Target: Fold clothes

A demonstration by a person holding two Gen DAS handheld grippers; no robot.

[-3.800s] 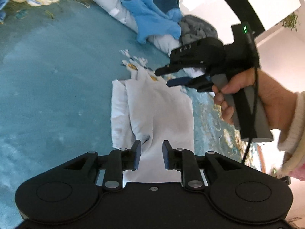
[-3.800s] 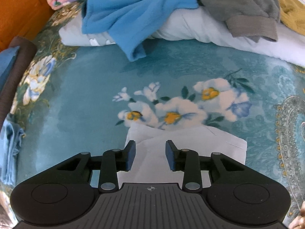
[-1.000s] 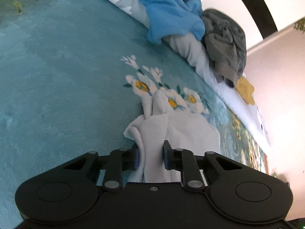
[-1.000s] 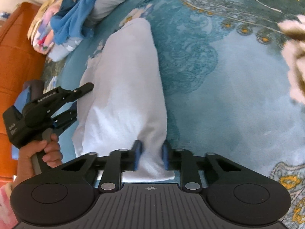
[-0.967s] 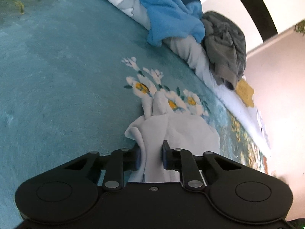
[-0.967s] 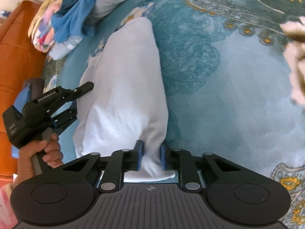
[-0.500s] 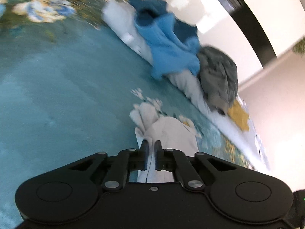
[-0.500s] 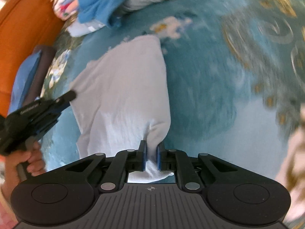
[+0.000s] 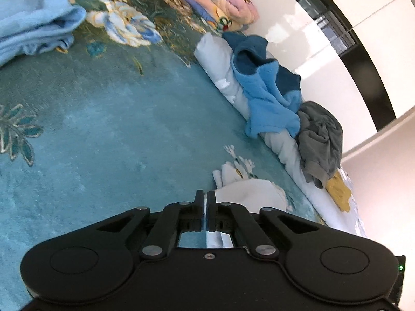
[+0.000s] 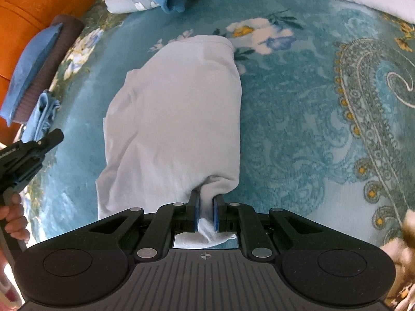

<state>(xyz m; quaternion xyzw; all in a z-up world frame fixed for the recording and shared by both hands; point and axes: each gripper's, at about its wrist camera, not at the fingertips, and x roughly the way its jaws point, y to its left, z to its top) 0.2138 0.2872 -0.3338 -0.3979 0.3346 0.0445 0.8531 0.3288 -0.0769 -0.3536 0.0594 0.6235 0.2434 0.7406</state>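
On the teal floral bedspread, a folded white garment lies lengthwise, its near edge lifted and clamped between the blue pads of the right tongs. Seen from the left wrist, the left tongs are pressed together on a thin edge of the same white cloth, whose bulk lies just right of them. Along the far edge, a blue fleece and a grey garment rest on a rolled pale quilt.
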